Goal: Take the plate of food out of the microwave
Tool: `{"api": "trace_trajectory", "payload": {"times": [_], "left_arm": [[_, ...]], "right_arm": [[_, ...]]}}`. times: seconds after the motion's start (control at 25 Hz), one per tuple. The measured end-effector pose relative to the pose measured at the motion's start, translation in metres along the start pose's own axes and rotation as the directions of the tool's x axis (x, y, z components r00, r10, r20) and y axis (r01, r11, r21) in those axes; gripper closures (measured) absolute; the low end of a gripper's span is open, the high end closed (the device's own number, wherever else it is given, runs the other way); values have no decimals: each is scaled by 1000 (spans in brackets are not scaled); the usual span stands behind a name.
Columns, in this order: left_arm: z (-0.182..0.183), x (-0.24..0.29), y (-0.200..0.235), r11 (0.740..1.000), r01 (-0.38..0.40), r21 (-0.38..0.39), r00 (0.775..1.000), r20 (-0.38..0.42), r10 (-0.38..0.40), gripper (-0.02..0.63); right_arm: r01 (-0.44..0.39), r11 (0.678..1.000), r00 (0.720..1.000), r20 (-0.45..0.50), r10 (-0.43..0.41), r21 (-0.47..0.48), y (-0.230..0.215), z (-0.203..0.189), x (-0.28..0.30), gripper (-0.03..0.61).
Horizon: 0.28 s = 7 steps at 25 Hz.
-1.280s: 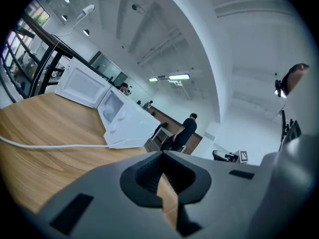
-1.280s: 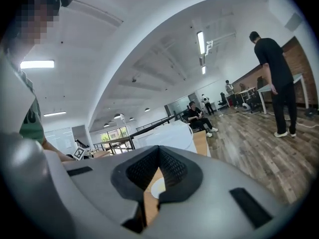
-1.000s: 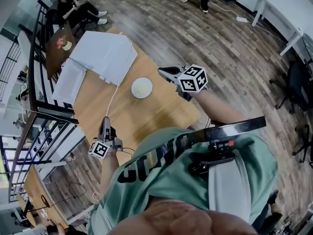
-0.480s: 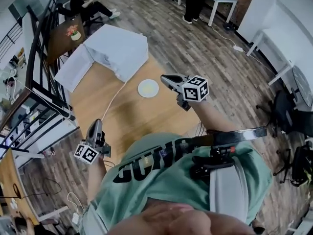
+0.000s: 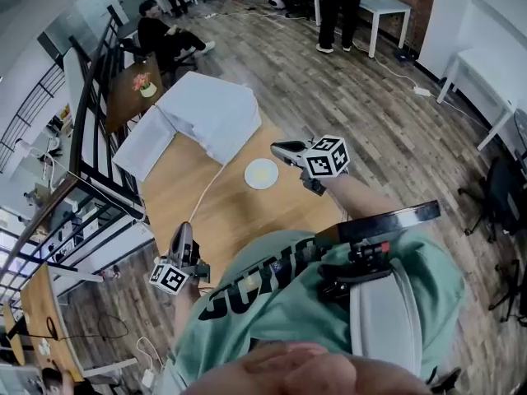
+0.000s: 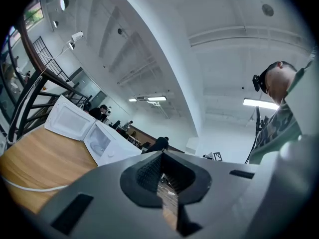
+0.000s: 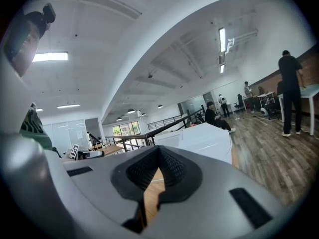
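Table (image 5: 239, 212) holds food plate (image 5: 262, 174), microwave (image 5: 210, 113) open.

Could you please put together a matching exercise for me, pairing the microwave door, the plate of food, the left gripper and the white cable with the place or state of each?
Things:
1. microwave door
2. plate of food
3. left gripper
4. white cable

Places or states:
A. shut, nothing between its fingers
B. trails from the microwave over the wooden table
C. swung open
D. rests flat on the table, outside the microwave

Pairs: 1-C; 2-D; 3-A; 4-B
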<state>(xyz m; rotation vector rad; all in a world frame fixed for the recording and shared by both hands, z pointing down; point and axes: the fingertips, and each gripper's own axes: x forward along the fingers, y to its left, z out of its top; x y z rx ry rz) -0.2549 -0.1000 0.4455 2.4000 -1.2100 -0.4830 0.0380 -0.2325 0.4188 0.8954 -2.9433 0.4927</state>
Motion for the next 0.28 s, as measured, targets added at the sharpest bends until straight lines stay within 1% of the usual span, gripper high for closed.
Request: {"api": "trace_trajectory", "payload": {"times": [0.12,0.28], "left_arm": [[-5,-1,0,1000,-25,-3,1000,-16,25,607],[-13,5,-1,999,-34,-11,999,-27,33,607]], "right_arm": [[-18,1000,1000,3,18,12,-2,-5,0,572],[-22,1000,1000,-1,22,20,-13,-11,-3,572]]}}
